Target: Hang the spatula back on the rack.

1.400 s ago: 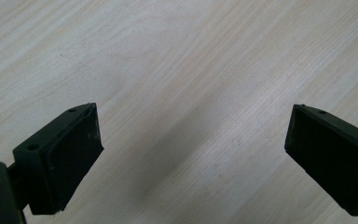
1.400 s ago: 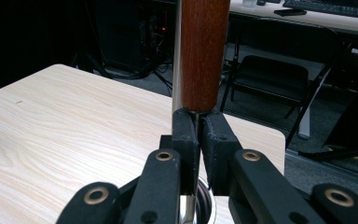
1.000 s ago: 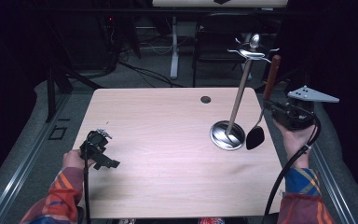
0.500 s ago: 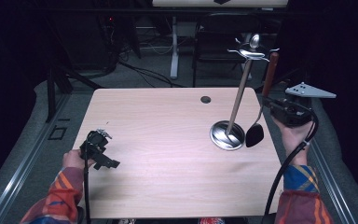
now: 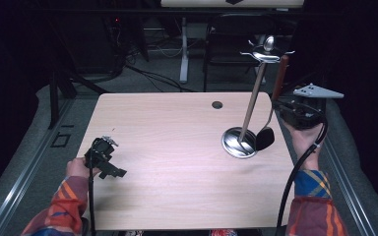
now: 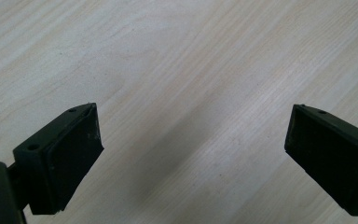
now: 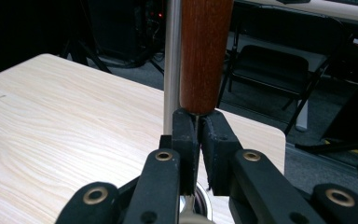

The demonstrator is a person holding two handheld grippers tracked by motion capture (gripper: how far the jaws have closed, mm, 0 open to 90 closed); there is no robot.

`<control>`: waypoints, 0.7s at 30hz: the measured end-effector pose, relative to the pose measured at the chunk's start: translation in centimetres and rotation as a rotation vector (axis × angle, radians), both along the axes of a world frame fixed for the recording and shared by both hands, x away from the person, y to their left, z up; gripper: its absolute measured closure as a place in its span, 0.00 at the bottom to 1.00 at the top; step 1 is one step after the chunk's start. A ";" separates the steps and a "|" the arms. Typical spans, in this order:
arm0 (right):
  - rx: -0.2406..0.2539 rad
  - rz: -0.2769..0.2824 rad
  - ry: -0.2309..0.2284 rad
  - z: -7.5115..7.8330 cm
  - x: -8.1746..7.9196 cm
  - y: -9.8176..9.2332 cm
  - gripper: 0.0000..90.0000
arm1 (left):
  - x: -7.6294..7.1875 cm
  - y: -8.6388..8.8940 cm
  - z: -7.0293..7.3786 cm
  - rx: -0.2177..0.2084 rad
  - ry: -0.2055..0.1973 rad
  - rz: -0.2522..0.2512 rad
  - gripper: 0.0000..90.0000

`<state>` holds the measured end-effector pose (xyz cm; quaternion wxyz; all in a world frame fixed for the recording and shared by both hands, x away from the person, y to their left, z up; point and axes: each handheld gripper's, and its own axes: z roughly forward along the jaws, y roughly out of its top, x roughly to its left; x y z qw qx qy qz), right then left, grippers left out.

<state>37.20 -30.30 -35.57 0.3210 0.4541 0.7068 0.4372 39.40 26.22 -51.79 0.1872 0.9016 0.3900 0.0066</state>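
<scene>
At the right edge of the counter, the right tool is held up in the air, just off the side. The hand under it is bent back at the wrist, with the sleeve low near the front corner. Its jaws are squeezed tight on a ladle, on the thin metal part just below the brown wooden handle. The ladle stands almost upright. Its black scoop hangs low, just beside the round silver base of a metal stand. The stand's pole leans up to some hooks at the top, close to the ladle's handle.

Over on the left, the left tool points down at the bare wood near the left edge. Its jaws are wide apart with nothing between them. That hand sits low by the front corner.

Between the two hands, the middle of the counter is open wood. A small dark hole sits near the far edge.
</scene>
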 end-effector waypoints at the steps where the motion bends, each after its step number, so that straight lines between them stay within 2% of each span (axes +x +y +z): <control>1: -0.004 0.000 0.003 -0.1 0.1 0.1 0.94 | 0.0 0.0 0.0 -0.002 0.001 0.000 0.04; 13: -0.001 -0.003 0.001 -0.3 0.6 0.4 0.93 | 0.0 0.0 0.0 0.001 0.001 0.000 0.04; 16: -0.004 -0.009 -0.003 -0.1 0.4 0.4 0.83 | 0.0 0.0 0.0 0.001 0.000 0.000 0.04; 21: -0.007 -0.015 0.018 -0.1 0.1 0.2 0.65 | -0.1 0.0 0.0 0.000 -0.001 0.001 0.04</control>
